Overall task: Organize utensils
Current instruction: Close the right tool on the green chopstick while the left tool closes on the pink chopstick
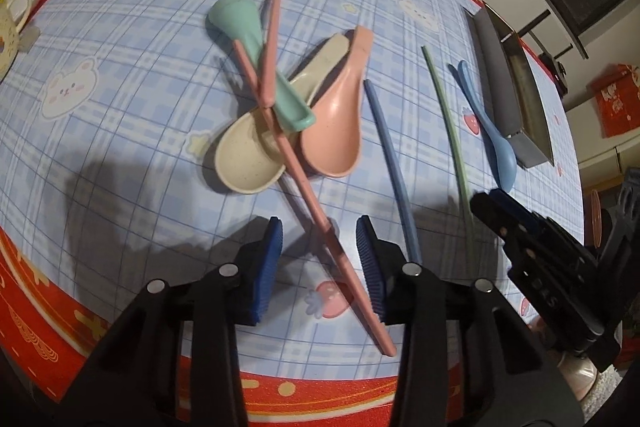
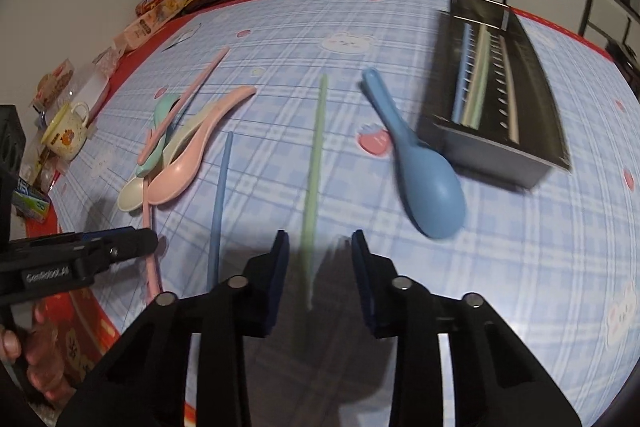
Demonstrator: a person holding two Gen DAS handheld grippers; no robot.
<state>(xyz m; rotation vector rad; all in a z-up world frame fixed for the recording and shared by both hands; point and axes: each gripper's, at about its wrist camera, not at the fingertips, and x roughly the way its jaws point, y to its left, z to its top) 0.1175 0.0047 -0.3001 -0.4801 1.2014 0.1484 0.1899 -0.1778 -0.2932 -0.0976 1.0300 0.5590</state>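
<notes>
Pink plastic is what the left gripper (image 1: 320, 267) is lined up on: a pink chopstick (image 1: 320, 227) runs slantwise between its spread, empty jaws, its far end buried under the spoon pile (image 1: 280, 107) of mint, cream and pink spoons. The right gripper (image 2: 320, 275) is likewise spread and empty, with the near end of a green chopstick (image 2: 314, 163) between its jaws.

Taking the metal organizer tray (image 2: 500, 131) as landmark, the green chopstick lies well to its left, a blue spoon (image 2: 420, 163) just beside its near left wall, a blue chopstick (image 2: 218, 207) further left, the pile furthest. Several sticks already lie inside the tray.

To do this well, I judge each gripper should close squarely across its stick, low to the tabletop (image 1: 120, 147). The pink one likely needs drawing out lengthwise, or the pile may scatter.
</notes>
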